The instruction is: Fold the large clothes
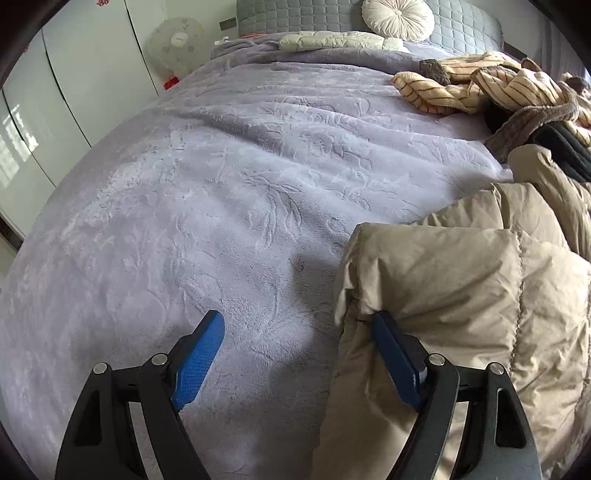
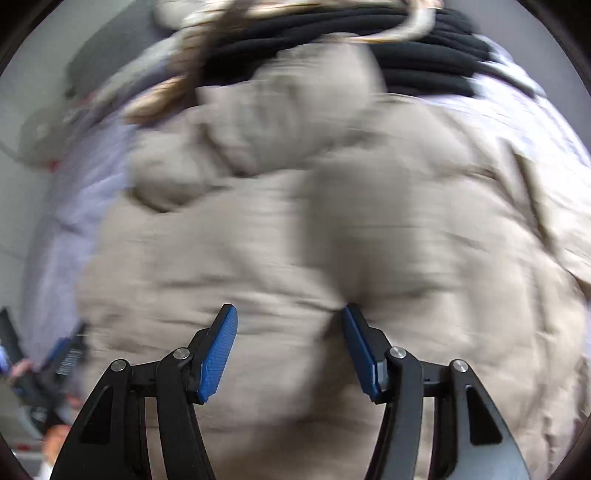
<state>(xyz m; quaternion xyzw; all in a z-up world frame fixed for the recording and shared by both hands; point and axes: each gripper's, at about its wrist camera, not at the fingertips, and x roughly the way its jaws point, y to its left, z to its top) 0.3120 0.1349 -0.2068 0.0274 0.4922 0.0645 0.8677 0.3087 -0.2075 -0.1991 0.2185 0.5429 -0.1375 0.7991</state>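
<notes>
Left wrist view: left gripper is held wide, empty, beige puffer coat at 3 o'clock. Right gripper is seen half-wide, blurred, over coat. Grey blanket and white wardrobe are noted.

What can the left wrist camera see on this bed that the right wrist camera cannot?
Only the left wrist view shows the round cushion, the fan, and the left gripper, jaws wide, its right finger against the jacket's edge. Only the right wrist view, which is blurred, shows the right gripper with jaws apart above the jacket's middle. Both show the beige puffer jacket, the lilac blanket, the striped garment and the black clothing behind it.
</notes>
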